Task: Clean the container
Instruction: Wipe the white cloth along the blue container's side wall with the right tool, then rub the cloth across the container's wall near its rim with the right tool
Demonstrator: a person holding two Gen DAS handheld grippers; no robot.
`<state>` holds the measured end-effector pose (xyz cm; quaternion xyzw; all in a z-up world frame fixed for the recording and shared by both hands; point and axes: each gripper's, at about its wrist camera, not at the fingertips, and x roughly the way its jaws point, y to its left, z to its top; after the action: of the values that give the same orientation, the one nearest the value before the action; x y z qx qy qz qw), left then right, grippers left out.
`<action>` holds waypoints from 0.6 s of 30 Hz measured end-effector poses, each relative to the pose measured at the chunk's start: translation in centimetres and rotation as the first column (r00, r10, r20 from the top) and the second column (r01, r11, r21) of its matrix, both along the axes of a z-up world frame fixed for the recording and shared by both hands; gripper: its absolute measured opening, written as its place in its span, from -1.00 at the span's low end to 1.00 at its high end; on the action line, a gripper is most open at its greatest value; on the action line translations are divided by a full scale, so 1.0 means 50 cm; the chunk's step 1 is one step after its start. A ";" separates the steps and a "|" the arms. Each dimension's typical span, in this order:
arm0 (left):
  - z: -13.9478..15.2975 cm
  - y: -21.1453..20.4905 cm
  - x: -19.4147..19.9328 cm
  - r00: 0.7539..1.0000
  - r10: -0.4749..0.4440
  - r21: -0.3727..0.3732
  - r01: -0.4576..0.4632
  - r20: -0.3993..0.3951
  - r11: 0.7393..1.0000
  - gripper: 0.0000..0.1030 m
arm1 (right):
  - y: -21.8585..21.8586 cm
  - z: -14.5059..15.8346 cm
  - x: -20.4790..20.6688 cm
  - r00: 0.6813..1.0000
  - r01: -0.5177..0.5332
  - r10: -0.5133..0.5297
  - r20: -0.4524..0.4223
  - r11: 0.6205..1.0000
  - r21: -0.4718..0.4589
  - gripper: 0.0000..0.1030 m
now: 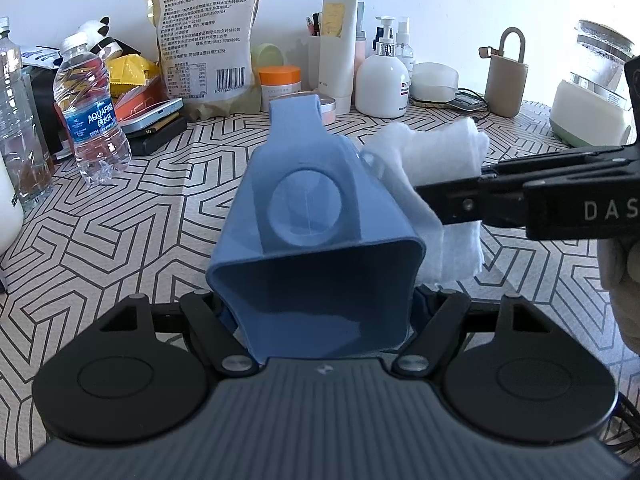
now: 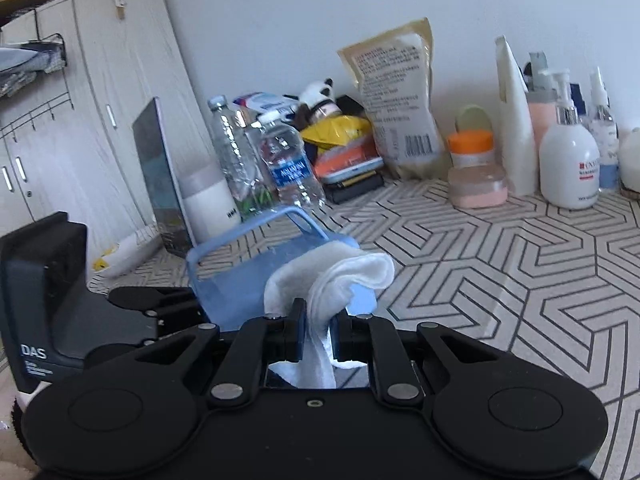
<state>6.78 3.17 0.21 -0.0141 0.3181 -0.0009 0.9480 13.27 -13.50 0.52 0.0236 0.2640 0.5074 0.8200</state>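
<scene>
Wiping the blue container (image 1: 316,264) with a white cloth (image 2: 344,280).

The cloth is pinched tight by the right tool (image 2: 318,334) and pressed on the container's side; the container is gripped by the left tool (image 1: 320,320) above the table (image 1: 160,208).

We see a smooth, faintly glossy blue plastic container (image 1: 316,240) and a fluffy white cloth (image 2: 344,280). The grippers' black arms look matt; our tablecloth (image 1: 160,216) looks matt.

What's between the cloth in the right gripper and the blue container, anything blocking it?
Nothing visible. The right gripper is shut on the white cloth, and the cloth already lies against the side of the blue container, which the left gripper holds. No other item sits between them; the bottles and jars stand farther back on the table.
</scene>
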 end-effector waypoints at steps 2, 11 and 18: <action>0.000 0.001 0.000 1.000 0.001 -0.001 -0.001 0.000 1.000 0.46 | 0.007 -0.008 0.003 1.000 0.004 -0.005 -0.011 1.000 -0.031 -0.67; 0.000 0.001 -0.001 1.000 0.001 0.000 -0.001 0.002 1.000 0.46 | 0.023 -0.028 0.006 1.000 0.014 -0.017 -0.024 0.993 -0.117 -0.67; 0.001 0.001 -0.001 1.000 0.001 -0.001 -0.001 0.000 1.000 0.46 | -0.003 -0.003 -0.003 1.000 -0.010 0.009 -0.010 1.000 -0.012 -0.67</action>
<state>6.75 3.24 0.24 -0.0148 0.3180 -0.0005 0.9480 13.10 -13.68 0.36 0.0202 0.2713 0.5096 0.8163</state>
